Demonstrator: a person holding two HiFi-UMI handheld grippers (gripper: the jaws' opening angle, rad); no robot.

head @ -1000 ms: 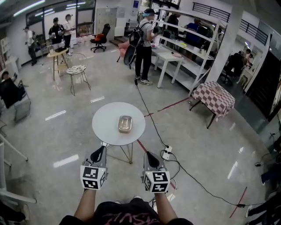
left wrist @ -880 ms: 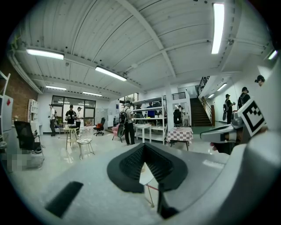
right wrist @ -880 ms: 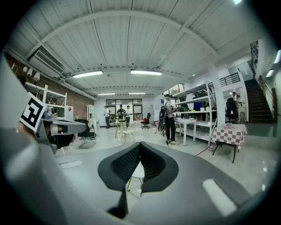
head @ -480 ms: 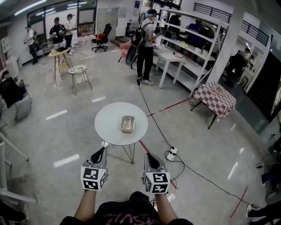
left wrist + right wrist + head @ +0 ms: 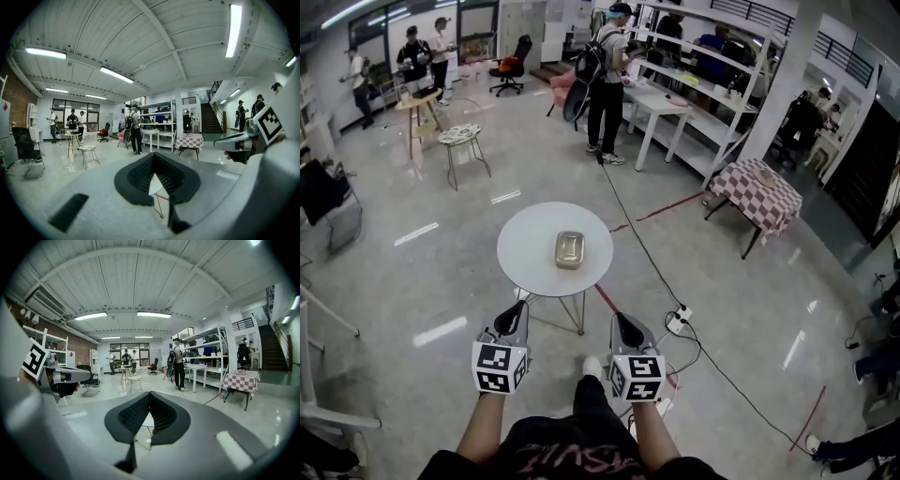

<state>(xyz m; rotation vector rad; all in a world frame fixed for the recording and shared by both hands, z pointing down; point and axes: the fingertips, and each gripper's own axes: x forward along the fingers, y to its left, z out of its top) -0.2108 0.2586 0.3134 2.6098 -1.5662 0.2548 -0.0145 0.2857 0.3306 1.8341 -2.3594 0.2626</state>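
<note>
I have both low and side by side: left gripper [image 5: 512, 319] and right gripper [image 5: 624, 326], each with its jaws pressed together on nothing. The metal tin [image 5: 569, 250] lies at twelve o'clock, in the middle of the round white table [image 5: 520, 264] — well apart from both.

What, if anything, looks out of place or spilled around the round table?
Nothing is spilled or askew: the metal tin lies flat near the middle of the round table. The only oddity is a black cable trailing across the floor past it to a power strip. The left gripper and right gripper are shut, empty.
</note>
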